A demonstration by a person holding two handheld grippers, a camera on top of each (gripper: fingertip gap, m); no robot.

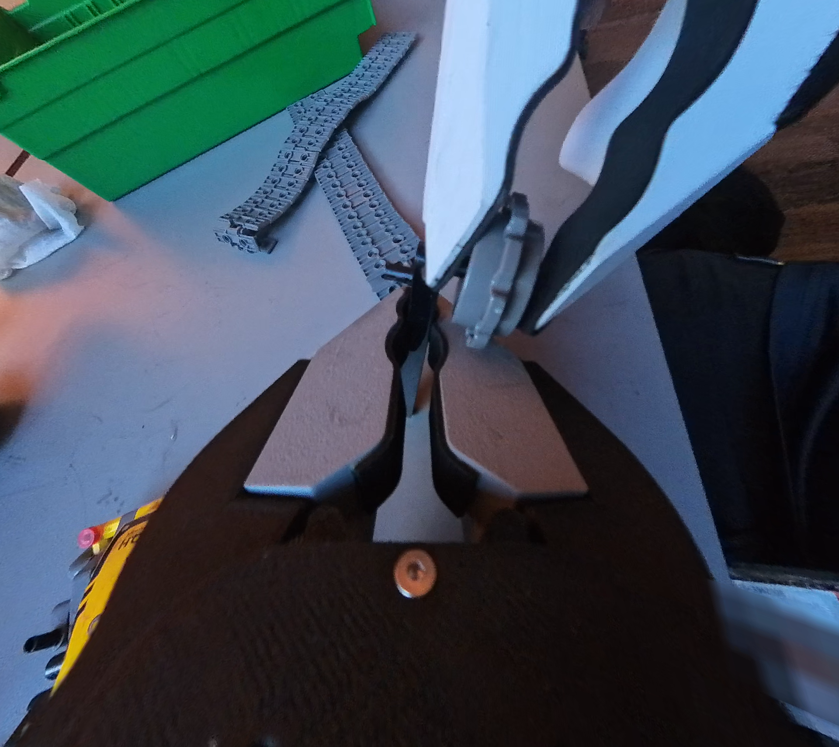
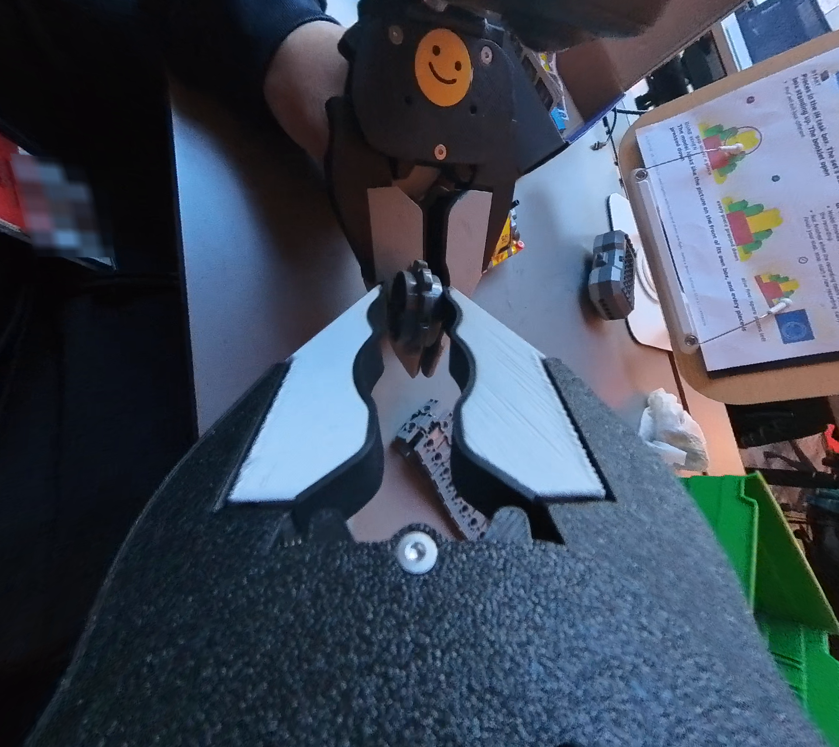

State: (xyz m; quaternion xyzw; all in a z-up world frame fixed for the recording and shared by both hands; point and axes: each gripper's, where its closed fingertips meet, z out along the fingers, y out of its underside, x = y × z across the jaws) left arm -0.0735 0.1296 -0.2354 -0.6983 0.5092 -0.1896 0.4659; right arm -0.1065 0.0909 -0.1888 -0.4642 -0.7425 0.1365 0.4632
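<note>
Green bin (image 1: 181, 57) sits far left on the grey table (image 1: 136, 362); two grey tread strips (image 1: 318, 153) lie crossed just beside its near right corner. Crumpled white tissue (image 1: 32, 216) at the left edge. A yellow-and-black packet (image 1: 104, 552) lies near left, partly under my left tool. From the right wrist view, a printed sheet on a board (image 2: 744, 225) stands far right, with a small grey block assembly (image 2: 610, 275) beside it on the table.

My left gripper (image 1: 415, 330) is pinched nearly closed on a thin dark piece (image 1: 415, 366); I cannot make out what it is. My right gripper (image 2: 415, 307) is clamped on a grey wheel-like part (image 2: 415, 303), its fingers (image 2: 318, 407) still well spread at the base. The two tools meet tip to tip above the table, close to the end of one tread strip.

Table's right edge runs just beside the meeting point, with dark floor beyond it. Bare table lies to the near left.
</note>
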